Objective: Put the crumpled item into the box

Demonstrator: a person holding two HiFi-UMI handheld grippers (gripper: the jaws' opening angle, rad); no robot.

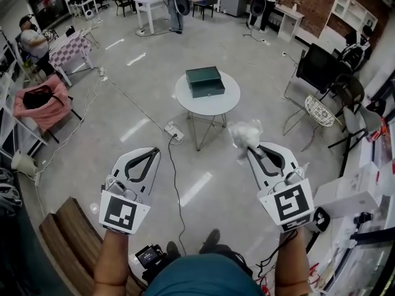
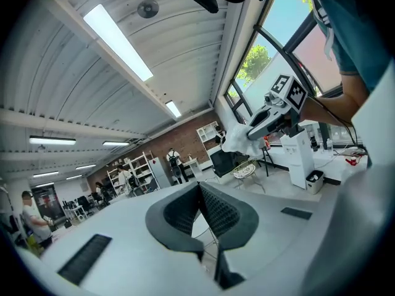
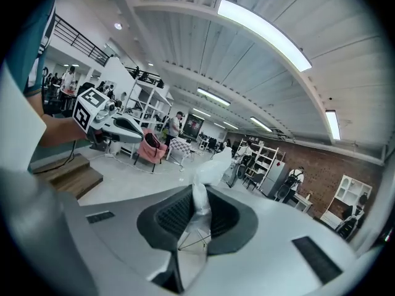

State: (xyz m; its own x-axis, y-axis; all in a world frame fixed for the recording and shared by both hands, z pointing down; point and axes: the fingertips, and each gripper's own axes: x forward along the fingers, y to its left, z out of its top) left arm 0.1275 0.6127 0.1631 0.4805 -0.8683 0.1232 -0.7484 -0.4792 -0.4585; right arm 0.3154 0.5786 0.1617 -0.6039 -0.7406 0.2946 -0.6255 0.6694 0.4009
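Note:
The crumpled item (image 1: 245,133) is a white wad of thin plastic, pinched at the tips of my right gripper (image 1: 250,148), which is shut on it in mid-air. In the right gripper view the crumpled item (image 3: 201,197) stands up between the pads of the right gripper (image 3: 196,211). The dark green box (image 1: 205,81) lies on a round white table (image 1: 208,108), ahead of both grippers and well below them. My left gripper (image 1: 150,153) is held at the lower left, shut and holding nothing. In its own view the left gripper (image 2: 199,201) has its pads together.
A power strip (image 1: 173,131) with cables lies on the floor left of the table. A wire chair (image 1: 321,111) and a black chair (image 1: 320,68) stand to the right, a pink-draped chair (image 1: 42,105) at left. A wooden bench (image 1: 65,233) is near my left arm. People stand at the back.

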